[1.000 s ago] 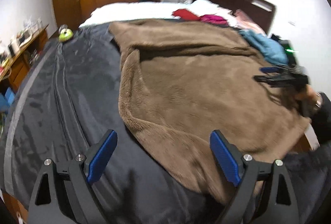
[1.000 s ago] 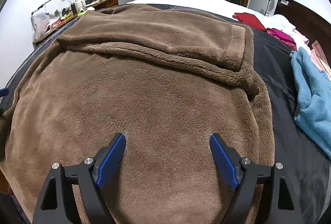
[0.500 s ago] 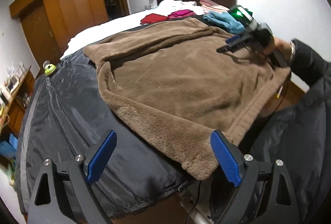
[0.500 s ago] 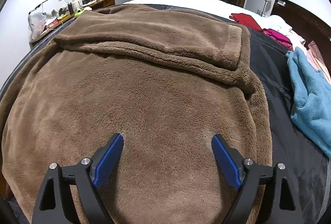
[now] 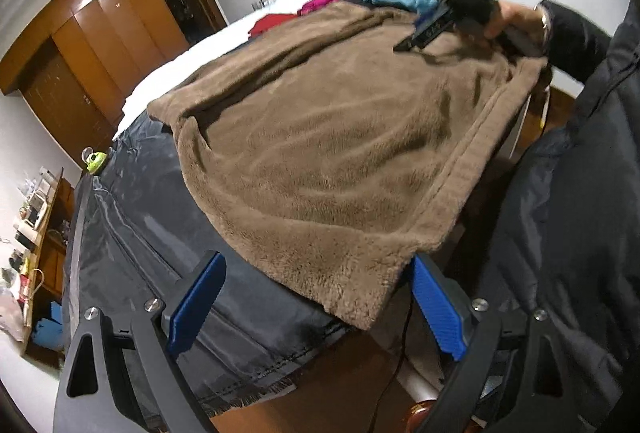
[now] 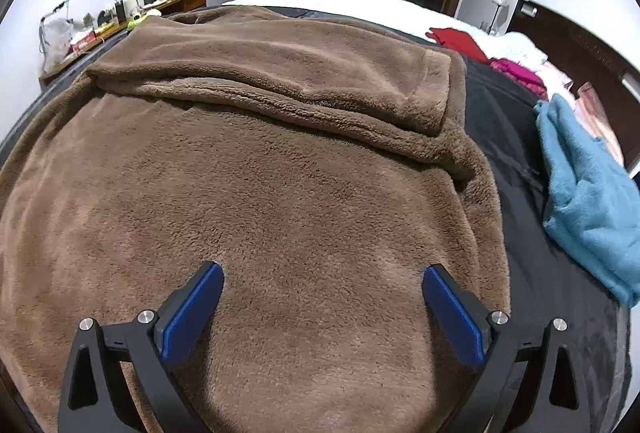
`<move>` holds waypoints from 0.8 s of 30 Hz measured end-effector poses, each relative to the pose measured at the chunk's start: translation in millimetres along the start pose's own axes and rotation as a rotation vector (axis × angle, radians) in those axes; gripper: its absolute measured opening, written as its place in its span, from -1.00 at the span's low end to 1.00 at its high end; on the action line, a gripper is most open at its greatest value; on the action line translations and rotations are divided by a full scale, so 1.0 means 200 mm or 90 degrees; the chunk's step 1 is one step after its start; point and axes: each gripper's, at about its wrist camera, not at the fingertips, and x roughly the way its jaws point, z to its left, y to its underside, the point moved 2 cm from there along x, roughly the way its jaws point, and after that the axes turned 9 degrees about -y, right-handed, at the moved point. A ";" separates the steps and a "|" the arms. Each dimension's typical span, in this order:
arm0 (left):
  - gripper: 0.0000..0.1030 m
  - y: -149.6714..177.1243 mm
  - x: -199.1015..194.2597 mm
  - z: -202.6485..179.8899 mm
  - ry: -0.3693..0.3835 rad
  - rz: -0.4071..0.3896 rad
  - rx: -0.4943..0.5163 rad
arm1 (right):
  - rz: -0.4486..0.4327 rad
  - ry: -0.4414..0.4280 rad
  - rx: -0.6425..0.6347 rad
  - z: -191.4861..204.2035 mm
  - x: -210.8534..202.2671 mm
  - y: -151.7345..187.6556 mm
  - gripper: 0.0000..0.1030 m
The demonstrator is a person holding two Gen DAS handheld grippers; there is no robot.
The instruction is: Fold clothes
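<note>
flatly, the brown fleece garment (image 6: 280, 193) lay spread on the dark bedcover (image 5: 132, 233) of the bed, its far part folded over. the right tongs (image 6: 323, 279) hovered above the garment's near middle, their jaws opening with nothing pinched. the left tongs (image 5: 316, 275) stood spread at the garment's near corner, gripping nothing. a teal cloth (image 6: 588, 201) lay just beside the garment.
</note>
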 end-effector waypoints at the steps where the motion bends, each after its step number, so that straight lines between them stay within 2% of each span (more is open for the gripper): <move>1: 0.83 0.00 0.02 -0.01 -0.007 0.010 0.006 | -0.002 0.010 -0.007 0.01 0.00 0.00 0.97; 6: 0.83 0.03 0.09 -0.05 -0.030 0.050 0.020 | -0.025 0.105 -0.077 0.12 -0.04 0.01 0.97; 9: 0.83 0.05 0.12 -0.07 -0.044 0.065 0.023 | -0.036 0.140 -0.109 0.17 -0.05 0.02 0.97; 15: 0.83 0.08 0.14 -0.09 -0.088 0.068 0.016 | -0.037 0.132 -0.111 0.17 -0.06 0.02 0.97; 24: 0.83 0.06 0.10 -0.03 -0.069 0.048 -0.034 | -0.038 0.140 -0.118 0.20 -0.05 0.01 0.97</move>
